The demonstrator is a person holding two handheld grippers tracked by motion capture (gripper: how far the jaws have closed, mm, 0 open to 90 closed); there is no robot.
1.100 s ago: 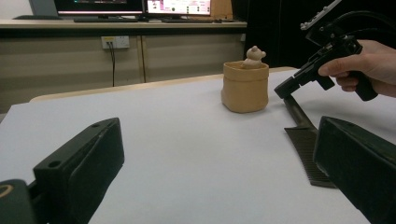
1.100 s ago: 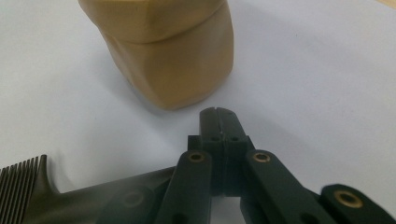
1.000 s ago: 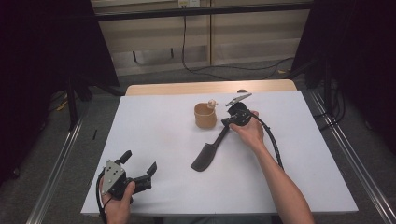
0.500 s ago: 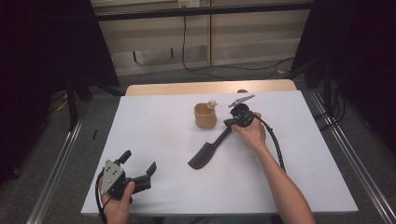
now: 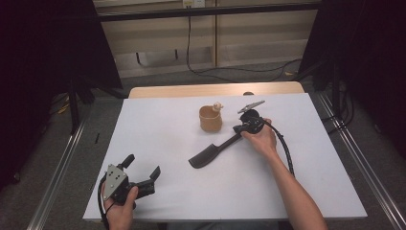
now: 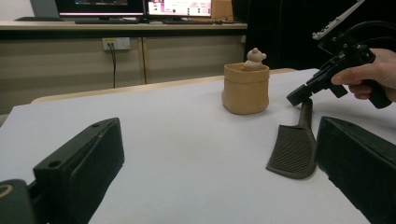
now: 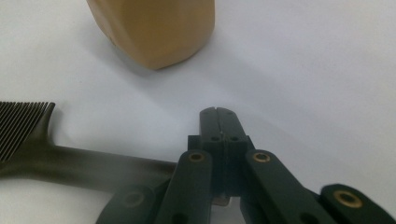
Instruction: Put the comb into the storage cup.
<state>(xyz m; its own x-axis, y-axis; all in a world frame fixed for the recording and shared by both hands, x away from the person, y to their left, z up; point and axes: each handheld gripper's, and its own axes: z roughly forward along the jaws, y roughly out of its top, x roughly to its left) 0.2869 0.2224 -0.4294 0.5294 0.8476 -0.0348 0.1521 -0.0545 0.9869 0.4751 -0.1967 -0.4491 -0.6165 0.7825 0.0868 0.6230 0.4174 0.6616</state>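
A black comb (image 5: 210, 153) lies slanted on the white table (image 5: 158, 129), toothed head toward the near left. Its handle runs up to my right gripper (image 5: 238, 129), held in a hand just right of the tan cup (image 5: 210, 120). In the right gripper view the jaws are pressed together (image 7: 218, 112), and the comb's handle (image 7: 84, 165) passes under them; I cannot tell if it is pinched. A small bear figure (image 5: 217, 106) sits on the cup's rim. My left gripper (image 5: 142, 165) rests open at the near left corner, nothing between its jaws.
A cable (image 5: 282, 148) trails from the right gripper along the forearm. The wooden table edge (image 5: 191, 90) shows beyond the white sheet. Metal rails (image 5: 57, 167) flank both sides. From the left gripper view, the comb head (image 6: 292, 151) lies near that gripper's right jaw.
The comb has swung flatter, its head sliding left while the right gripper shifted slightly right. The left gripper has stayed put.
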